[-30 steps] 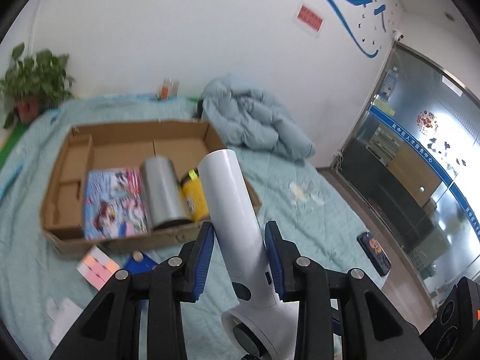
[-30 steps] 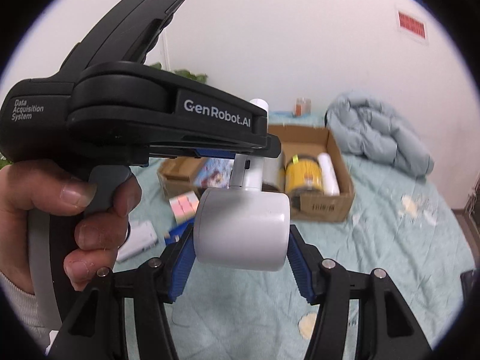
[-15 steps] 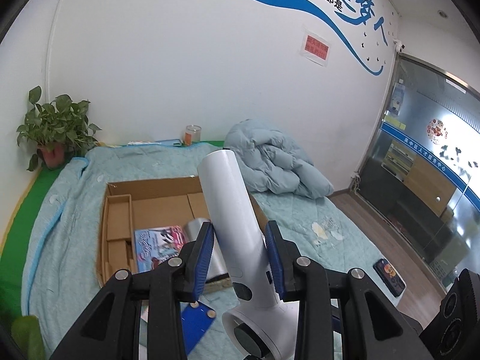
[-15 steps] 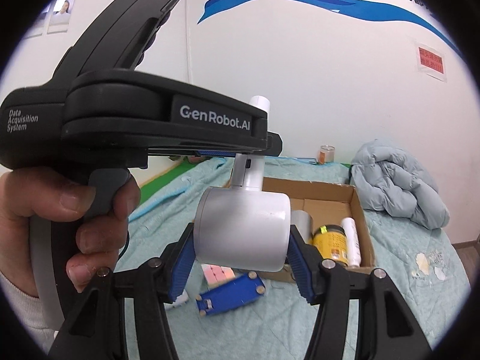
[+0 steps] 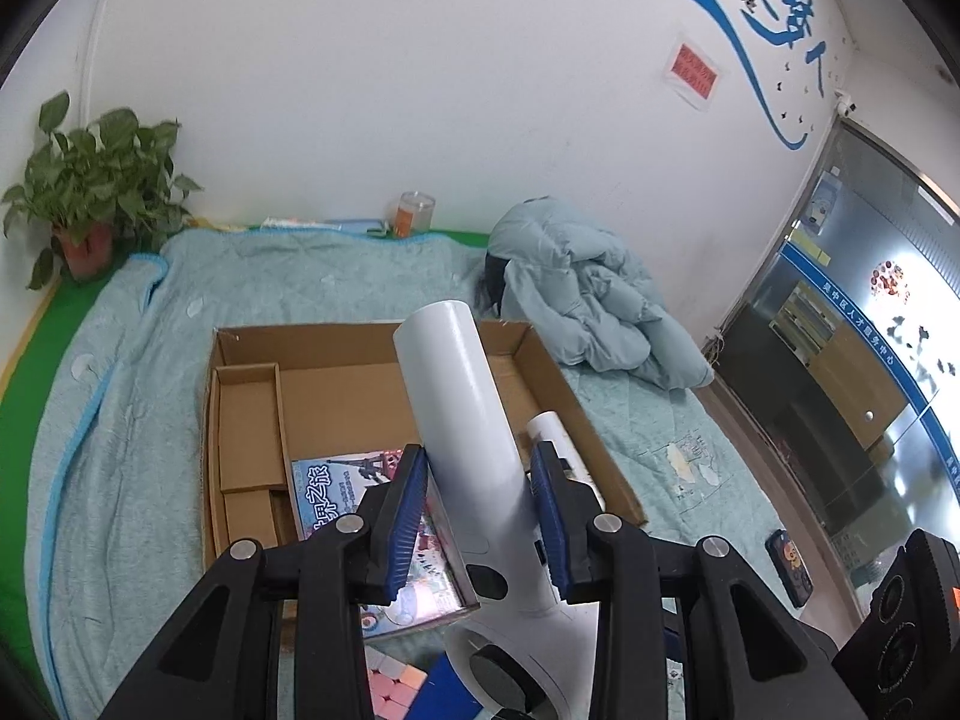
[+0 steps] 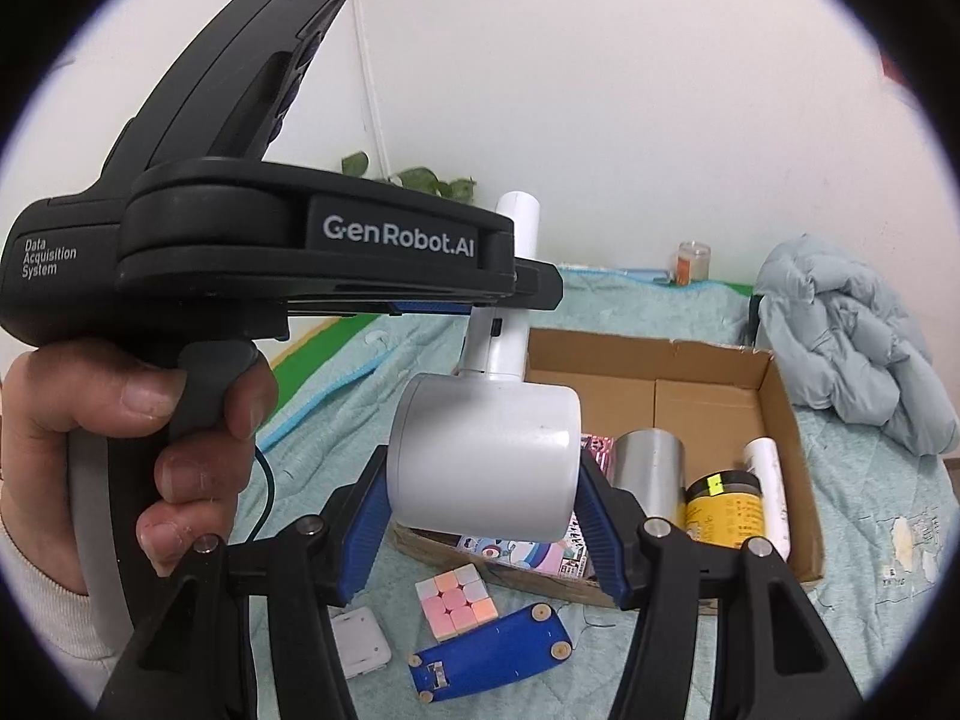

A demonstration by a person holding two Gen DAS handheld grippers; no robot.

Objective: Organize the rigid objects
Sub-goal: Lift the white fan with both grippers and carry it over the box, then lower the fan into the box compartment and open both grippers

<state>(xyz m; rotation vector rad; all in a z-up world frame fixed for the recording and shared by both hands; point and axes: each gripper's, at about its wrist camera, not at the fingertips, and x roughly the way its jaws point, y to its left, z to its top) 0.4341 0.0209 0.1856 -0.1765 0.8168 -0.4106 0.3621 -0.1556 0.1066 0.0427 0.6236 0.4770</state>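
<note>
A white hair dryer [image 5: 474,456] hangs in mid-air over a bed [image 5: 150,324], held at both ends: the left hand-held gripper [image 5: 480,516] clamps its blue pads on the cylindrical handle, while the right hand-held gripper [image 6: 483,516] grips the fat barrel from either side. Both are closed on the dryer, with no gap visible between pads and plastic. The handle's long axis points up and away from the left camera, tilted slightly left, and its free end shows above the far half of the cardboard box [image 5: 240,354]. The box lies ahead of and below both grippers; from the right wrist view it sits just beyond and to the right of the barrel.

Already in the box are a picture book [image 5: 336,480], a silver cylinder [image 6: 651,468], a yellow jar [image 6: 726,507] and a white tube [image 6: 765,492], all crowded toward the near end. The far part of the box floor looks bare, and judged from this, the dryer would most easily go there, laid flat with its handle along the box.

A pink puzzle cube [image 6: 456,597], a blue flat case [image 6: 492,660] and a small white device [image 6: 360,642] lie on the bed outside the box. The dryer's nozzle end and any cord are hidden behind the grippers, and the left view loses the jar and silver cylinder behind the handle.
</note>
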